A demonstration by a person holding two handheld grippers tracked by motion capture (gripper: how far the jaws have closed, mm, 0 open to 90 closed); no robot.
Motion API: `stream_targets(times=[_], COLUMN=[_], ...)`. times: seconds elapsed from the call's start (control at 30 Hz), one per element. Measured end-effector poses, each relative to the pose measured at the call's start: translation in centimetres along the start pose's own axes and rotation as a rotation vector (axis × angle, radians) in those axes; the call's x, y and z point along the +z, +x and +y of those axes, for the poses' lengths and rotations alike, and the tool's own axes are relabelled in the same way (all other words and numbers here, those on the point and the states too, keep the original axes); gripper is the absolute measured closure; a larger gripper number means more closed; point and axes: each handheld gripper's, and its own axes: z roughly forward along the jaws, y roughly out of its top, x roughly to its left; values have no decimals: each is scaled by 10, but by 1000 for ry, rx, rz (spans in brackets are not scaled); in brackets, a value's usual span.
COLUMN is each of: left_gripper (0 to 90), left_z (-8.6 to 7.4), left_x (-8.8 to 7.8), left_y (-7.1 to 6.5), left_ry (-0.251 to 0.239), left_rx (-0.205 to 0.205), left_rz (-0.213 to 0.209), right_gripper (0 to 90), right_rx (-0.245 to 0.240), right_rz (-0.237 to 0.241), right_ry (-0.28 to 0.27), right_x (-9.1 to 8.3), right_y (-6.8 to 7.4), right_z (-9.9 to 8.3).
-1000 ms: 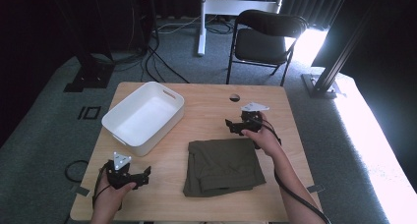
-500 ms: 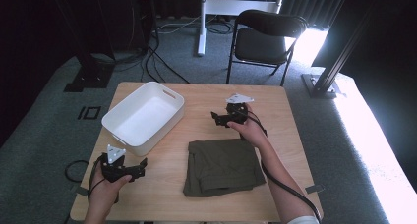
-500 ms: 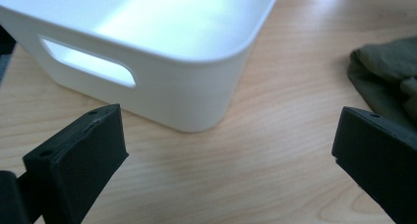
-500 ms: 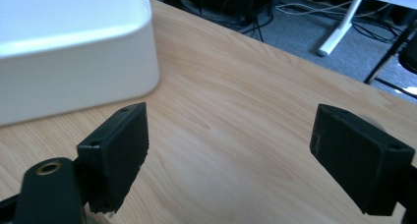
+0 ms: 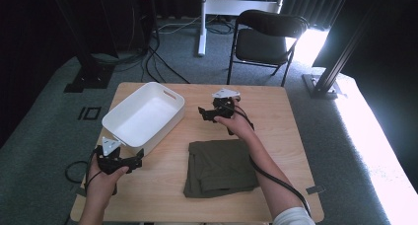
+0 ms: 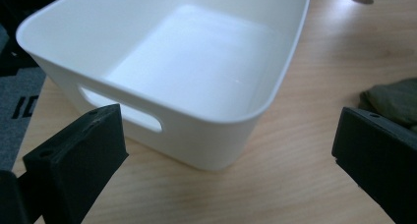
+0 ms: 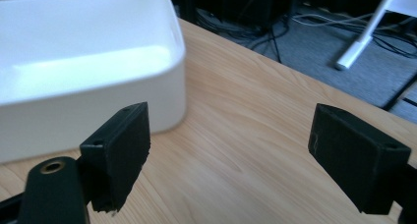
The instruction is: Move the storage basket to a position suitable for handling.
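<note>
From the high view, a square table (image 5: 291,136) of pale wood grain is carrying a white plastic bin (image 5: 143,117), rectangular with rounded corners and a slot handle at its far end, and a folded olive cloth (image 5: 219,168), soft and matte, which is lying near the front edge, well apart from the bin. The left gripper (image 5: 134,158) is hovering just beside the bin's near corner with its jaws spread wide, holding nothing; the right gripper (image 5: 203,112) is pointing at the bin from the far side of the cloth, jaws likewise wide and empty. No writing is showing on anything. In the left gripper view, the bin's (image 6: 196,76) glossy smooth inside and near handle slot are coming up close, with a corner of the cloth (image 6: 393,98) peeking in at the right. In the right gripper view, the bin's (image 7: 98,76) side wall is standing on the grain, and grey carpet with cables (image 7: 275,32) is lying beyond the table edge.
</note>
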Motion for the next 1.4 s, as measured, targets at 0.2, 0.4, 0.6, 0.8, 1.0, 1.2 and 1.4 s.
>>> stream_targets(times=[0.2, 0.4, 0.6, 0.8, 1.0, 1.2, 1.4], left_gripper=[9, 10, 55, 105, 210, 282, 389], left_z=[6, 9, 9, 10, 7, 3, -2], left_x=[4, 8, 12, 17, 18, 23, 26], left_y=[3, 9, 15, 17, 19, 18, 21], left_ry=[-11, -7, -27, -27, -31, 2, -5], left_rx=[-20, -40, -82, -103, -129, -164, -187], left_rz=[7, 13, 28, 57, 79, 50, 41], right_gripper=[161, 193, 310, 472, 534, 566, 741], right_rx=[-9, -29, -9, -38, -55, -39, -41], right_rz=[0, 0, -23, -44, -40, -26, -37], right_ry=[-11, -26, -21, 1, 7, 29, 38], right_x=[17, 34, 63, 83, 100, 109, 109], right_y=[6, 14, 16, 18, 21, 23, 33], right_z=[12, 22, 29, 34, 36, 33, 30])
